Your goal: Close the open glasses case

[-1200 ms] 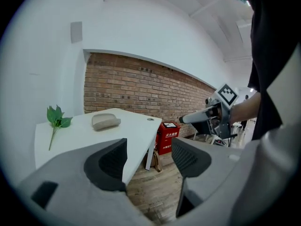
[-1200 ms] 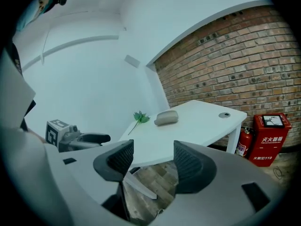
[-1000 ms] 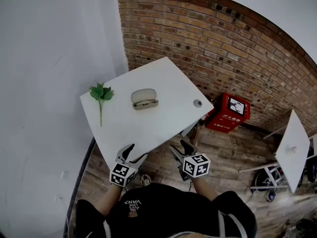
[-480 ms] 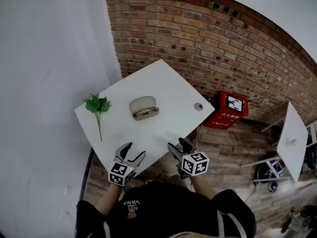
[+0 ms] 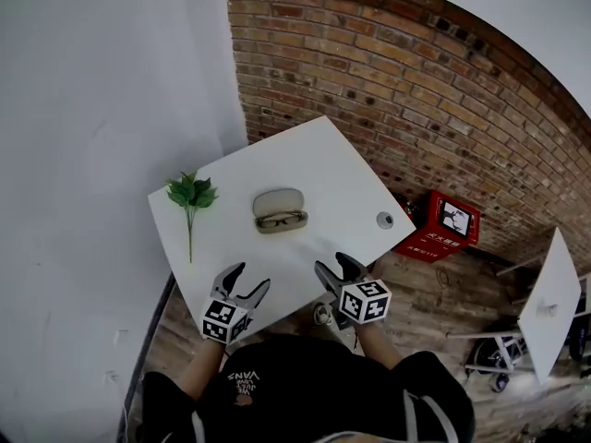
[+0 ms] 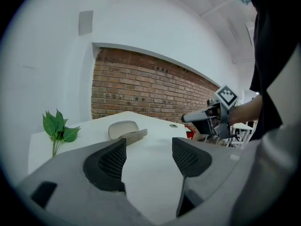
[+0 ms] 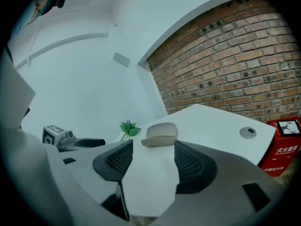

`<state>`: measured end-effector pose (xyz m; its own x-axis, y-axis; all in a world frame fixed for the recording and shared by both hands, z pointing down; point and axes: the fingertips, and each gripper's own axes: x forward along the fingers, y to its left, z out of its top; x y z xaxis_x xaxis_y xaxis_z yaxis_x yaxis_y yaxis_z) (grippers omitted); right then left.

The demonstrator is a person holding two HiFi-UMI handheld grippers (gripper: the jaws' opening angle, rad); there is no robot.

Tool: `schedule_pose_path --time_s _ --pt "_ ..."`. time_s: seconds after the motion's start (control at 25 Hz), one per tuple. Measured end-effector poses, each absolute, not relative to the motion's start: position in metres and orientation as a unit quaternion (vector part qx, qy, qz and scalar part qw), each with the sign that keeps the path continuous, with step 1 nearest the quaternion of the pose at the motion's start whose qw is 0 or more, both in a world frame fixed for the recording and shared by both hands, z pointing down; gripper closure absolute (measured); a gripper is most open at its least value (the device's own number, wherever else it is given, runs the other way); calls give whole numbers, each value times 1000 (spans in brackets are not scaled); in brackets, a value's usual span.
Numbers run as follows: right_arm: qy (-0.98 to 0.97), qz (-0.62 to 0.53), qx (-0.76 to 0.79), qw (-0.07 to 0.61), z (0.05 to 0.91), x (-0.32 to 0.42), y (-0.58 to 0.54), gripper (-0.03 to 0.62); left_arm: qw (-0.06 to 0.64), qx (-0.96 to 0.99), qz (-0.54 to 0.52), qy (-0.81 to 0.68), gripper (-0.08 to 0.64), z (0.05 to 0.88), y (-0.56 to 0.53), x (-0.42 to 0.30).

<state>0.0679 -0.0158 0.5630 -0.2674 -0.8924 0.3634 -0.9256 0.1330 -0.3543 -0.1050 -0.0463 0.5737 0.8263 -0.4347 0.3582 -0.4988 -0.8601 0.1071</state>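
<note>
- Your glasses case (image 5: 280,209) is a grey-beige oval shell, lying near the middle of the white table (image 5: 342,169).
- Its lid stands open, raised at the far side.
- You can see dark-framed glasses (image 5: 281,219) resting in its lower half.

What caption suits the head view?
Left gripper and right gripper, both open, face an open glasses case on a white table.

A small grey disc (image 5: 385,220) on the desk (image 5: 314,155) is appearing too small to identify. Seen from the side, the glasses case (image 6: 125,131) is hiding its inside behind its own rim.
</note>
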Motion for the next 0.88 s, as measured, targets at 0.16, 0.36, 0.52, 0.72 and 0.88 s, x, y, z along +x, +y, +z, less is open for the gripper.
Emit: schedule_pose_path --time_s 0.16,0.36,0.52,0.72,0.88 --pt "-769 264 581 36 566 86 -40 333 105 940 164 -280 259 577 -59 -94" --pt "-793 265 547 46 567 108 -65 334 113 925 161 -325 259 579 -73 -74" --pt "-813 262 517 59 569 127 -83 336 118 913 153 -360 259 579 -78 -54" --pt "-839 256 474 80 574 142 -104 339 126 894 142 -406 259 582 -80 -34" --pt "-854 254 444 94 580 148 -119 342 131 879 140 -436 259 586 -79 -27"
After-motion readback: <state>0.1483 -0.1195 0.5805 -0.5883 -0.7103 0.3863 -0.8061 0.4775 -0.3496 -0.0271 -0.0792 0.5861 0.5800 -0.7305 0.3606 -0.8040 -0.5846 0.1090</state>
